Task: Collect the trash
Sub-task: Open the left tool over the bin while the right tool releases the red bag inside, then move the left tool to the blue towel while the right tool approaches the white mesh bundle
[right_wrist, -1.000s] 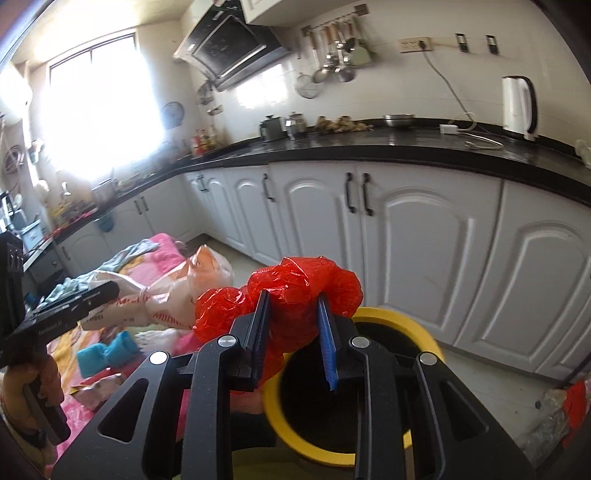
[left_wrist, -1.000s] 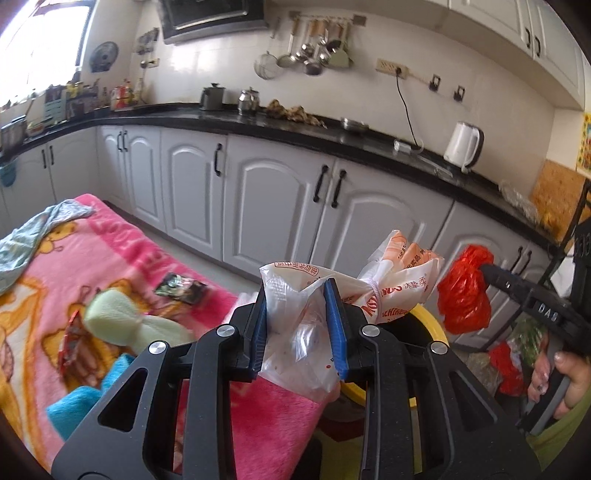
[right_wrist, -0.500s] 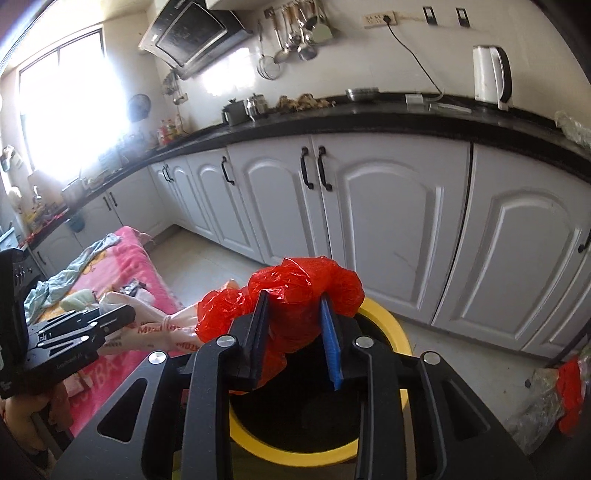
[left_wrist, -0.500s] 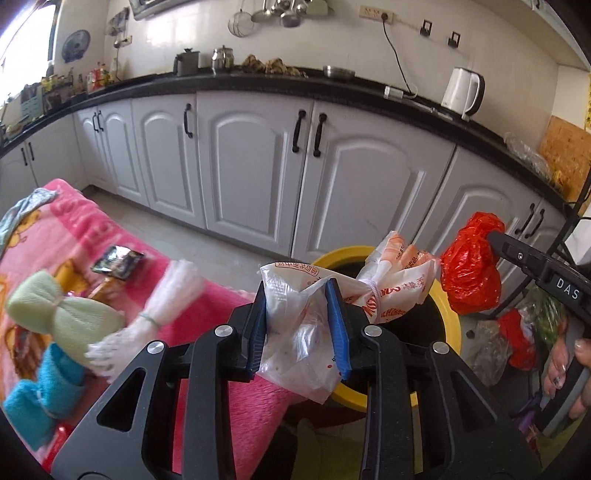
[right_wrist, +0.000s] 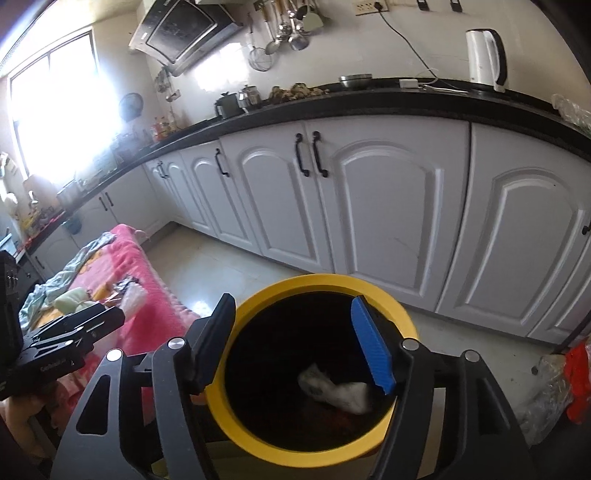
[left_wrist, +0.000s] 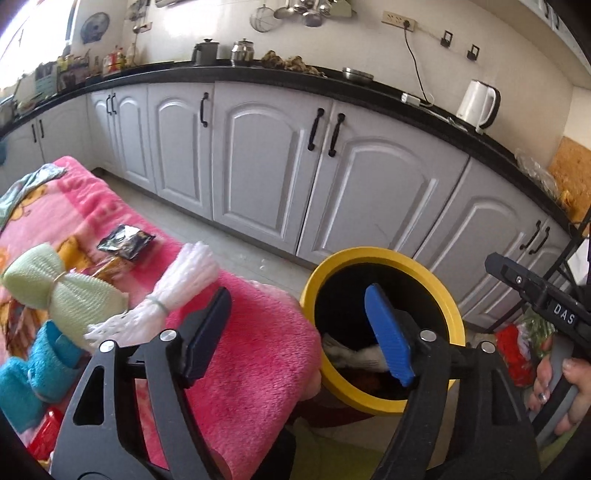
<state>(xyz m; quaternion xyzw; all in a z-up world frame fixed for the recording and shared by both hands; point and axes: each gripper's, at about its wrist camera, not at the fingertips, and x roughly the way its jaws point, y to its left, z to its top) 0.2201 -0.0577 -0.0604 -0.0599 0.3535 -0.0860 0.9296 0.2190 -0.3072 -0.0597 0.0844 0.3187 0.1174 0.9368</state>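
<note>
Right wrist view: both tongs, right point(right_wrist: 293, 339) and left point(left_wrist: 295, 325), opening empty above round yellow-rimmed bin point(right_wrist: 295, 284); beside it, white mesh bundle point(left_wrist: 173, 291) (light, soft) suits pinching at its tied waist.

The bin point(right_wrist: 402, 314) rim is smooth matt yellow plastic. The blanket point(left_wrist: 258, 350) is fluffy pink cloth. The crumpled bag point(right_wrist: 332, 391) inside the bin is pale, probably thin plastic film.

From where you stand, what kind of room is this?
A home kitchen, most likely: a long black countertop runs over white arched cabinet doors, a white electric kettle stands on it, and metal ladles and strainers hang on the wall.
</note>
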